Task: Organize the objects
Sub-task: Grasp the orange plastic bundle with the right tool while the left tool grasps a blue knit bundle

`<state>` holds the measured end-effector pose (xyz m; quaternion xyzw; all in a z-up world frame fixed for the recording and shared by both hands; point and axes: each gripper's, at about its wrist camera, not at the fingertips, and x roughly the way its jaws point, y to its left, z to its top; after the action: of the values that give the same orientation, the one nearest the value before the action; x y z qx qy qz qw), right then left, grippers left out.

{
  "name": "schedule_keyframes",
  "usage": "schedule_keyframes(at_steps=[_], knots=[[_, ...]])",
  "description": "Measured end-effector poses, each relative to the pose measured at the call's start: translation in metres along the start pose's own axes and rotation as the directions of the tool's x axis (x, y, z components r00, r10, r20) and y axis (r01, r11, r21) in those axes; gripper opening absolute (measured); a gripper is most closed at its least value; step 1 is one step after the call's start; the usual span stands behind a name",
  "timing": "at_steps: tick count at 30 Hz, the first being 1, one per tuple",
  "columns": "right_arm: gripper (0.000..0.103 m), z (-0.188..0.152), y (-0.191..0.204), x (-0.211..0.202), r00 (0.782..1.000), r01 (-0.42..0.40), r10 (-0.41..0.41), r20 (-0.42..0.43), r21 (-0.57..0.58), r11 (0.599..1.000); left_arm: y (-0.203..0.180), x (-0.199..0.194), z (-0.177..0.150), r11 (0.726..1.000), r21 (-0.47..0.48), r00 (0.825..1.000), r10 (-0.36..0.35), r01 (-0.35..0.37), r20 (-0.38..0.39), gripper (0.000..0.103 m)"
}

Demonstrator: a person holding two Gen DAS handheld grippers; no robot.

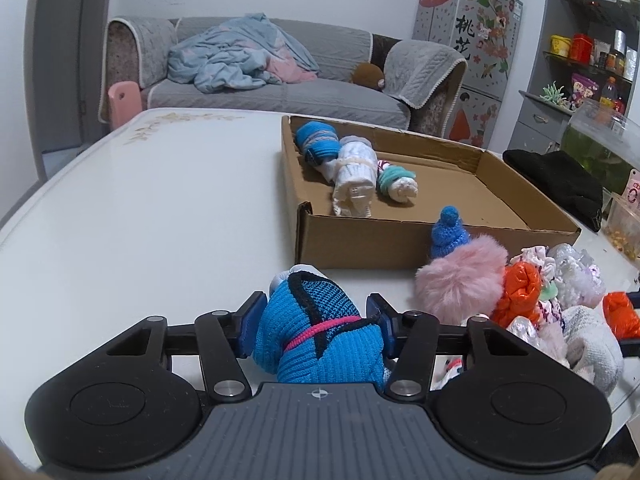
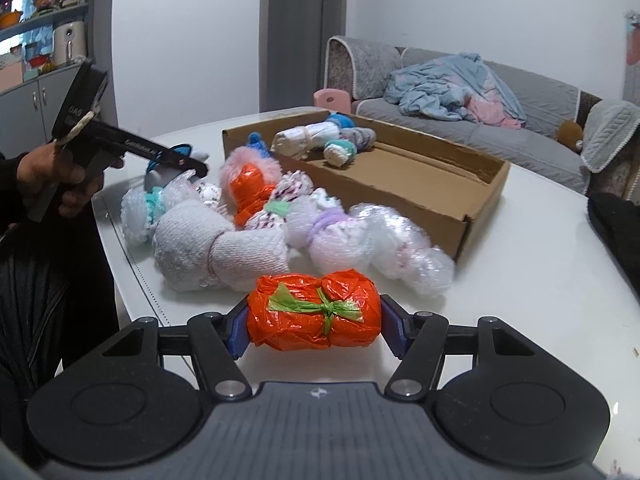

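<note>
Left hand-held gripper pinching blue knitted bundle; right hand-held gripper pinching orange plastic-wrapped bundle. Risk: soft rolls slipping free short of cardboard box.

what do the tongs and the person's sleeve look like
Both tongs, left and right, have black linkage arms with silver pivot pins, blue pads, a grey ribbed base with a small crosshair mark and two round black discs. The sleeve is dark.

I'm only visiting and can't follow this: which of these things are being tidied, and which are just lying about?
Being tidied:
- blue knitted sock roll
- orange plastic bundle tied with green
- brown cardboard box
- pile of bubble-wrap and cloth bundles

Lying about:
- black cloth
- blue blanket on the grey sofa
</note>
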<state>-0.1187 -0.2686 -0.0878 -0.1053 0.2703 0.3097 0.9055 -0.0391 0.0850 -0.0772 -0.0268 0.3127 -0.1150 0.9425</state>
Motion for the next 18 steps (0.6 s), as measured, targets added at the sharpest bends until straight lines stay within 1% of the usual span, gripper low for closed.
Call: schedule_keyframes(at_steps=[3, 11, 15, 18], knots=[[0.059, 0.001, -0.007, -0.003, 1.0, 0.011, -0.011, 0.005, 0.009, 1.0, 0.0, -0.006, 0.0, 0.999, 0.019, 0.999, 0.032, -0.033, 0.018, 0.057], [0.059, 0.005, -0.017, -0.009, 0.999, 0.021, -0.022, 0.027, 0.017, 1.0, 0.001, -0.009, 0.004, 1.0, 0.009, 1.0, 0.029, -0.029, 0.012, 0.054], [0.059, 0.012, -0.025, -0.015, 0.998, 0.035, -0.036, 0.044, 0.017, 0.999, -0.002, -0.018, 0.017, 1.0, 0.014, 0.999, 0.017, -0.018, 0.03, 0.054], [0.059, 0.022, -0.034, -0.021, 0.997, 0.044, -0.044, 0.062, 0.012, 0.999, -0.007, -0.025, 0.033, 0.999, 0.044, 0.998, 0.013, -0.015, 0.06, 0.054]])
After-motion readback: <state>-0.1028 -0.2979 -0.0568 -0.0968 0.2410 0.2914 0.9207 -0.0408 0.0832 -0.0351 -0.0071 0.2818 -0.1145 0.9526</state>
